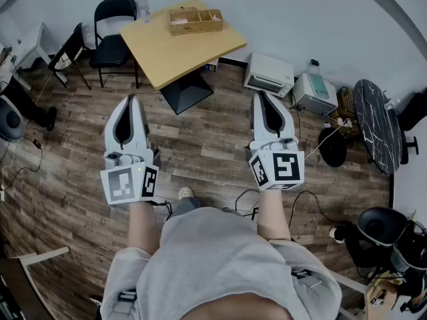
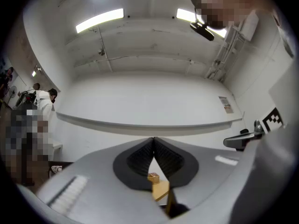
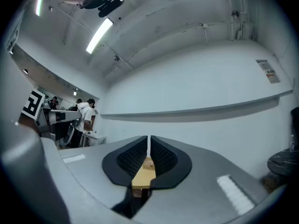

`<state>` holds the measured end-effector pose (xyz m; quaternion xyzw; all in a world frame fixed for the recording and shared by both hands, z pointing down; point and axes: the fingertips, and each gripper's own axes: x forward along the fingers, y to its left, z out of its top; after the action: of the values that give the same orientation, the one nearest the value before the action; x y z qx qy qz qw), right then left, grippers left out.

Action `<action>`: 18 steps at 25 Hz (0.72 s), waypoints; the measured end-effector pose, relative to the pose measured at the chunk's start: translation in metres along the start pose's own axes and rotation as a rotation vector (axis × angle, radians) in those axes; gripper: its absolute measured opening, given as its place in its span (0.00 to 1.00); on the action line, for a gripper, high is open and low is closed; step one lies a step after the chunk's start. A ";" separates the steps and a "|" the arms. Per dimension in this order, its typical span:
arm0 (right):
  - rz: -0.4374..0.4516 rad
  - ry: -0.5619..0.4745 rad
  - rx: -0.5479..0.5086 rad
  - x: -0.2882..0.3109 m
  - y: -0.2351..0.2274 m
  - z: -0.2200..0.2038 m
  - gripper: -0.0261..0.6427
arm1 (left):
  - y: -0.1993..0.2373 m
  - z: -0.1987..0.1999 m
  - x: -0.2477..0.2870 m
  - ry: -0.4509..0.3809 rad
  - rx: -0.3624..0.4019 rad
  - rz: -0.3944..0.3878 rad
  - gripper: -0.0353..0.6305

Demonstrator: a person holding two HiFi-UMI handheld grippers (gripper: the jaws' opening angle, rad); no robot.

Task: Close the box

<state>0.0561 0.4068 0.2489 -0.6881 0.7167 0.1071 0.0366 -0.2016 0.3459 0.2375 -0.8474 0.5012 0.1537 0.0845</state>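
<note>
- Box (image 1: 195,21): sits on the far part of the counter (image 1: 167,52), near its back edge, well apart from me. Its top faces up and looks open, with inner dividers showing. I cannot make out a lid or flap at this range.
- Box, axis: the long side runs roughly left to right across the head view, slightly slanted, about in line with the counter's far edge. The open side points at the ceiling.
- Box, other views: a small tan block seen low through the gap of each gripper's jaws, (image 2: 153,177) and (image 3: 148,164), so both grippers aim at it.
- Progress: I judge nothing done. The box is untouched and not yet closed. Left to do: the approach, finding the lid, and the closing itself.
- Left hand-held gripper (image 1: 131,99): held out over the floor (image 1: 213,152), short of the counter. Jaws meet at the tips (image 2: 153,139) and hold nothing.
- Right hand-held gripper (image 1: 259,95): level with the left one, also over the floor. Jaws are together but for a thin slit (image 3: 148,138), with nothing between them.
- Surroundings: a chair (image 1: 113,32) left of the counter, and white machines (image 1: 269,74) on the floor to its right.
</note>
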 end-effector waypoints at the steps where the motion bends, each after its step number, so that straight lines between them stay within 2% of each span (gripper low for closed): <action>1: 0.000 0.000 -0.001 0.002 0.002 0.000 0.08 | 0.001 0.000 0.001 0.001 0.000 -0.002 0.14; 13: -0.035 -0.007 -0.017 0.035 0.021 -0.006 0.08 | 0.041 -0.007 0.023 -0.009 -0.009 -0.016 0.14; 18: -0.037 -0.047 -0.023 0.058 0.036 -0.004 0.08 | 0.062 -0.009 0.038 -0.032 -0.005 -0.043 0.14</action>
<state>0.0179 0.3506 0.2445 -0.6989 0.7015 0.1308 0.0474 -0.2373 0.2813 0.2335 -0.8557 0.4808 0.1668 0.0936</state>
